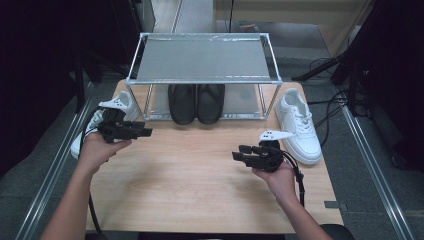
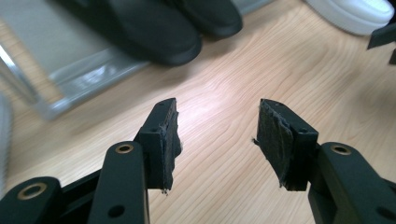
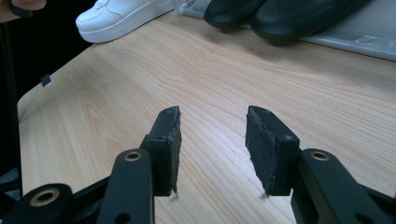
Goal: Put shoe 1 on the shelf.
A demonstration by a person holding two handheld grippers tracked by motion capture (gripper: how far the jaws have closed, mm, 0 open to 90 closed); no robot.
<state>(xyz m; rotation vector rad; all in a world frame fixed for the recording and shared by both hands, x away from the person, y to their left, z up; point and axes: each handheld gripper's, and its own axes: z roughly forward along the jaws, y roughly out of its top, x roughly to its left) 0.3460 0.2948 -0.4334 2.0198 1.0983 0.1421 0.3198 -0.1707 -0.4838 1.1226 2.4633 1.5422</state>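
Observation:
A pair of black shoes (image 1: 196, 102) stands on the lower shelf of a metal shoe rack (image 1: 202, 60). One white sneaker (image 1: 299, 125) lies to the right of the rack. Another white sneaker (image 1: 120, 104) lies to its left, partly hidden behind my left hand. My left gripper (image 1: 147, 132) hovers at the table's left and points right, open and empty (image 2: 215, 135); ahead of it are the black shoes (image 2: 154, 28). My right gripper (image 1: 235, 152) is held at the front right and points left, open with nothing between its pads (image 3: 212, 140).
The wooden table (image 1: 200, 175) has bare room between the two grippers and in front of the rack. The rack's top shelf is bare. Cables lie on the floor at the right, and metal rails run along both sides of the table.

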